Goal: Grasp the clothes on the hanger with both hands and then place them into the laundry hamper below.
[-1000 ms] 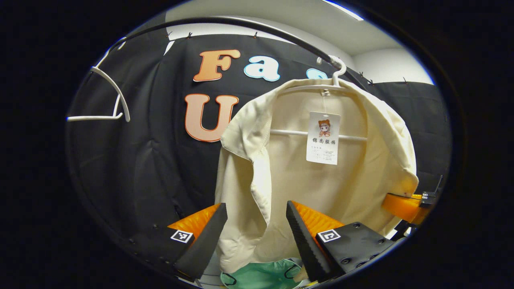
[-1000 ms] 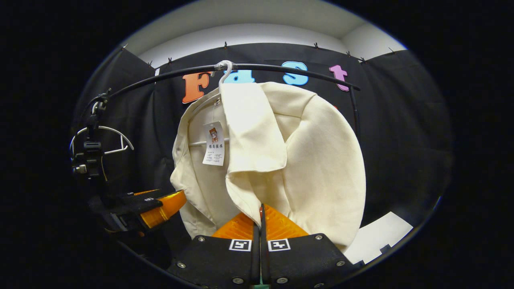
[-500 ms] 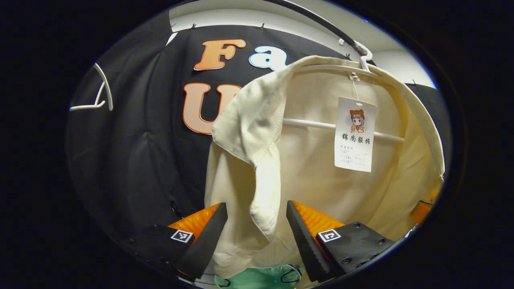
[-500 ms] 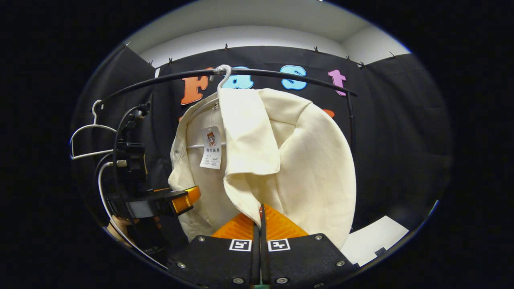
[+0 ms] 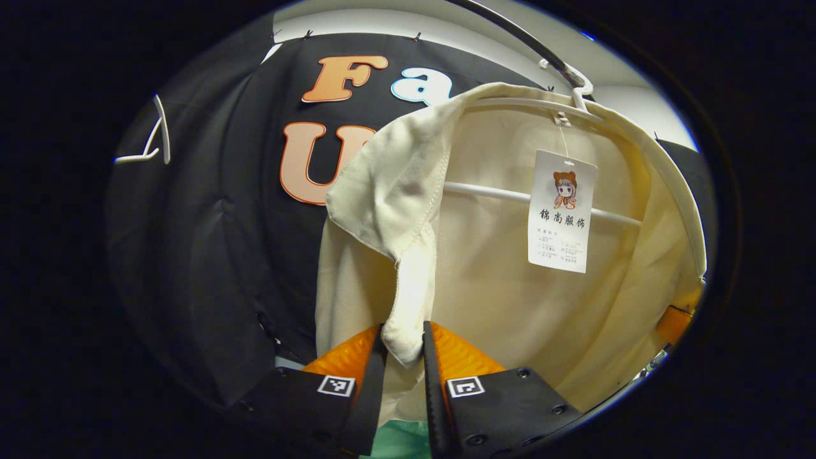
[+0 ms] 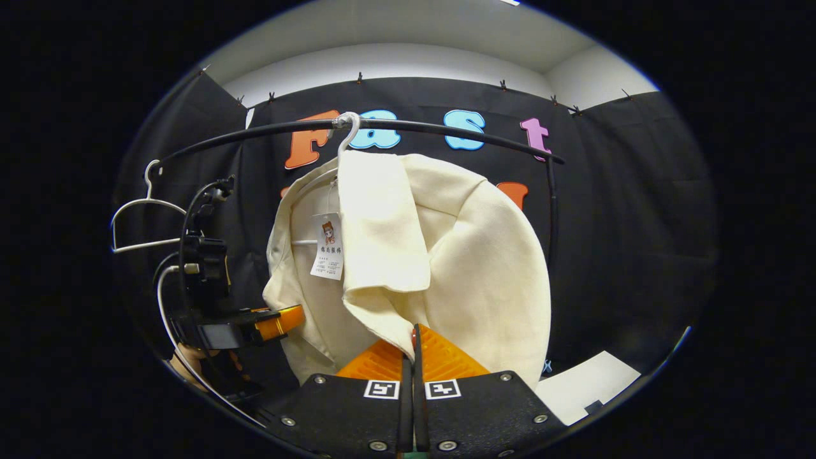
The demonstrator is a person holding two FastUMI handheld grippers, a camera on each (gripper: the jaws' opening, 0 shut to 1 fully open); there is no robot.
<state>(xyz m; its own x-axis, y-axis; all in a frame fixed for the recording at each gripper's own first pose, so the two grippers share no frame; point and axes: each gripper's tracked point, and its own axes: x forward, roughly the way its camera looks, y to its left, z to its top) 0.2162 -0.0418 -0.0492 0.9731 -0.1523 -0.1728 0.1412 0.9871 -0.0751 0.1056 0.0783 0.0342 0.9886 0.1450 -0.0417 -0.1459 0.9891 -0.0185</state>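
Cream cloth everywhere: jacket (image 6: 440,255) hung on a white hanger (image 5: 542,197), hooked over the black rail (image 6: 440,129). Well off to the left in the right gripper view, a spare empty hanger (image 6: 143,220) on the same rail. Next across, left gripper (image 5: 403,347) closed on the jacket's left front edge, both orange fingers (image 5: 347,352) pressing a fold of cloth between them; same tool seen from the side in the right gripper view (image 6: 280,320), tip against the fabric. Paper tag (image 5: 562,210) dangling from the collar, inside the open front. Further right, right gripper (image 6: 412,347) clamped tight on the lower tip of the other front panel, only a thin corner of cloth caught. Below, a sliver of pale green (image 5: 398,443), probably the hamper, too little visible to say.

Risks, judged from this: thin pinch on the right slipping free under a downward pull; shoulders snagging on the hanger arms and dragging the hanger off the rail with the jacket; uneven pull twisting the garment; tag string catching on the hanger bar.
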